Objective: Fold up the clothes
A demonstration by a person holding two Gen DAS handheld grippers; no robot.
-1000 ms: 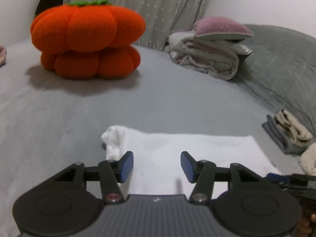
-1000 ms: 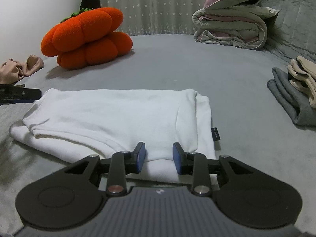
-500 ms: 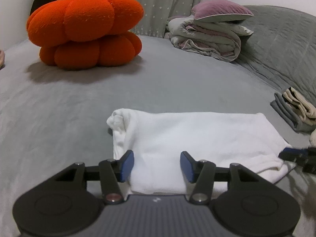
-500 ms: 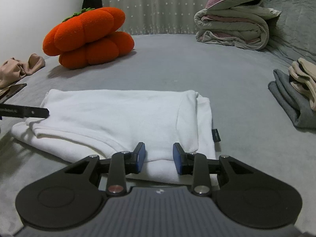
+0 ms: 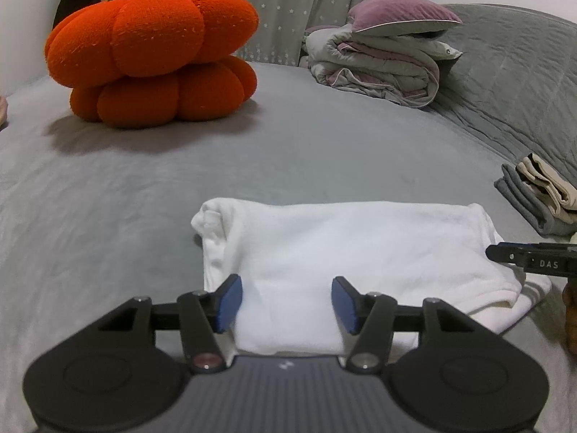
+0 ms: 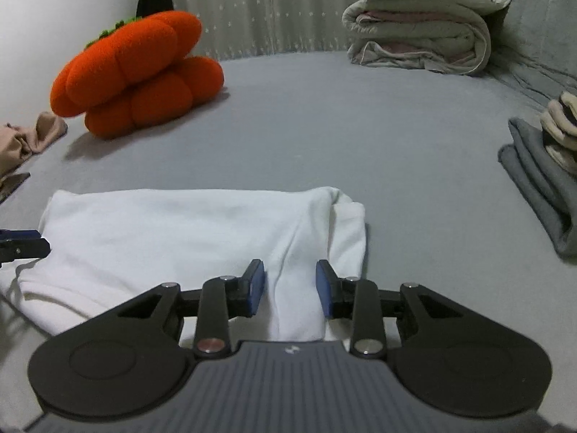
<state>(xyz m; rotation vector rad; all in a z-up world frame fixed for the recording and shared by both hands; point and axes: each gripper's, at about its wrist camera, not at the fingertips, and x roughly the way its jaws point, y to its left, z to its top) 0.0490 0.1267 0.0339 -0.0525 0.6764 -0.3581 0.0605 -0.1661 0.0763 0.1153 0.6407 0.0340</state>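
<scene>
A white garment, folded into a thick rectangle, lies on the grey bed. My left gripper stands open at its near left edge, and the cloth reaches in between the blue pads. In the right wrist view the same white garment is bunched into a raised ridge at its right end. My right gripper has its pads close together on that ridge, shut on the cloth. Each gripper's tip shows at the edge of the other view: the right gripper and the left gripper.
An orange pumpkin cushion sits at the back left. A rolled quilt under a purple pillow is at the back right. Folded grey and beige clothes lie to the right. A crumpled beige garment lies at the left.
Both grippers came lower and closer to the garment's near edge. The right gripper's pads drew together on the cloth, which rose into a ridge. The left gripper's gap stayed the same.
</scene>
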